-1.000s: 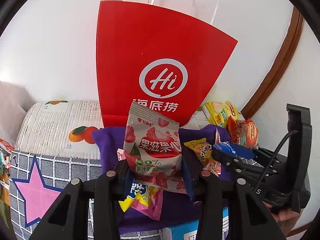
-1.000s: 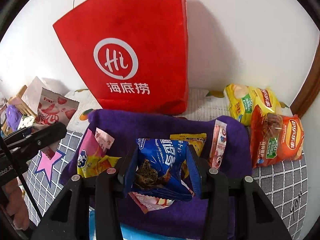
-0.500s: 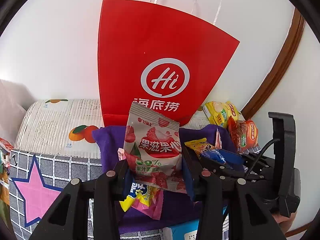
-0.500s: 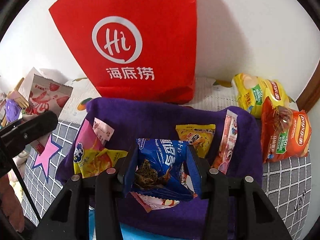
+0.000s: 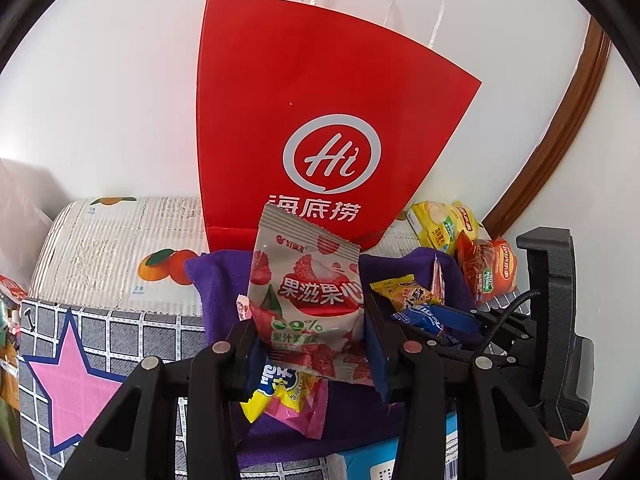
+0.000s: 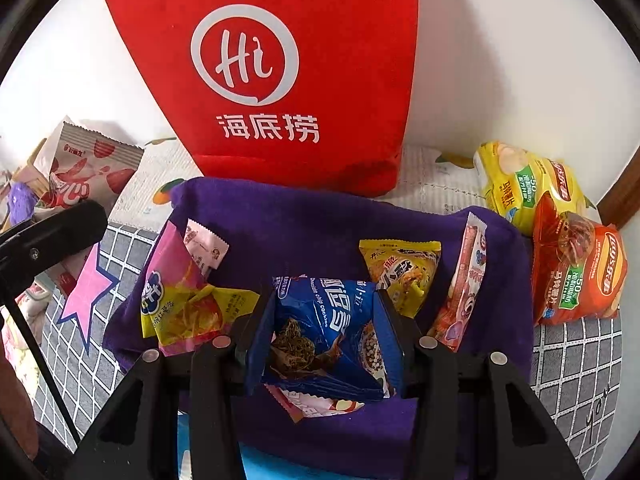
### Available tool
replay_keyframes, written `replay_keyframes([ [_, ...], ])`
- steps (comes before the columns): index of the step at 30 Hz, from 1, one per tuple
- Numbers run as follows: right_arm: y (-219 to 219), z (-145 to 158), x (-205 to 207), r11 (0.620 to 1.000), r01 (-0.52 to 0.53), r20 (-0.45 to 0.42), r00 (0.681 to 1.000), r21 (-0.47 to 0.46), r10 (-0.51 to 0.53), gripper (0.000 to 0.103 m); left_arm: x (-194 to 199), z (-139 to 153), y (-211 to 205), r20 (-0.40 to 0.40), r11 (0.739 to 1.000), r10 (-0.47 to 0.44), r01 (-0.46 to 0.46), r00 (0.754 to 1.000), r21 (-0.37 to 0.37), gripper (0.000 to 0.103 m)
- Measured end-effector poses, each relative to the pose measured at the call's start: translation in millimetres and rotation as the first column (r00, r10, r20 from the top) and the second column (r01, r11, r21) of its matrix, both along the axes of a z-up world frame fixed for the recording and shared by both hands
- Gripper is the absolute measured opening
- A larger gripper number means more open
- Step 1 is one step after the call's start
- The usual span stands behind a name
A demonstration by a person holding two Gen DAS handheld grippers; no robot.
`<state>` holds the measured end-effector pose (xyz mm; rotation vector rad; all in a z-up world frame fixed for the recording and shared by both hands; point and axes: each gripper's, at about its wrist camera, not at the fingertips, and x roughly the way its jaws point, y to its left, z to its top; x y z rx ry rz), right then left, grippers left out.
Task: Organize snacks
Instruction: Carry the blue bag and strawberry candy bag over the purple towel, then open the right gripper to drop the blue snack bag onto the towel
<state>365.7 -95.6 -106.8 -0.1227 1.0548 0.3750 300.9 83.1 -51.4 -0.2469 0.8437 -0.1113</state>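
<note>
My left gripper [image 5: 310,344] is shut on a pink-and-white fruit jelly packet [image 5: 308,300], held upright above the purple cloth [image 5: 218,280]. My right gripper [image 6: 324,340] is shut on a blue chocolate chip cookie packet [image 6: 324,332] just above the purple cloth [image 6: 300,224]. The red paper bag [image 5: 320,120] with the white "Hi" logo stands upright against the wall behind the cloth; it also shows in the right wrist view [image 6: 280,60]. Several small snack packets lie on the cloth. The right gripper [image 5: 452,316] shows in the left wrist view.
A yellow chip bag [image 6: 524,188] and an orange chip bag [image 6: 576,276] lie at the right by the wall. A pink-and-yellow packet [image 6: 176,304], a yellow packet [image 6: 400,272] and a pink stick packet [image 6: 464,280] lie on the cloth. A wooden frame edge [image 5: 560,120] is at right.
My right gripper has risen and moved forward with the blue packet, closer to the red bag. My left gripper holds the jelly packet almost still.
</note>
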Motion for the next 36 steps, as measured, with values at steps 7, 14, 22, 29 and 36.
replay_keyframes([
  [7,1,-4,1,1.000,-0.004,-0.008,1.000,-0.022,0.004,0.049,1,-1,2,-0.006,1.000,0.002,-0.002,1.000,-0.002,0.041],
  [14,-2,-1,1,1.000,-0.005,-0.019,1.000,-0.019,0.004,0.050,2,-4,2,-0.015,1.000,-0.002,0.002,1.000,0.002,0.041],
  [22,-20,36,-12,0.999,0.026,0.066,0.997,0.032,-0.028,0.053,9,-19,-3,-0.063,1.000,0.000,0.001,0.998,0.019,0.041],
  [29,-40,63,-20,0.996,0.072,0.148,0.986,0.059,-0.080,0.057,17,-37,-23,-0.122,0.998,-0.035,0.041,0.992,0.043,0.041],
  [36,-44,67,-21,0.995,0.081,0.166,0.982,0.052,-0.089,0.057,21,-48,-39,-0.155,0.995,-0.059,0.071,0.986,0.073,0.042],
])
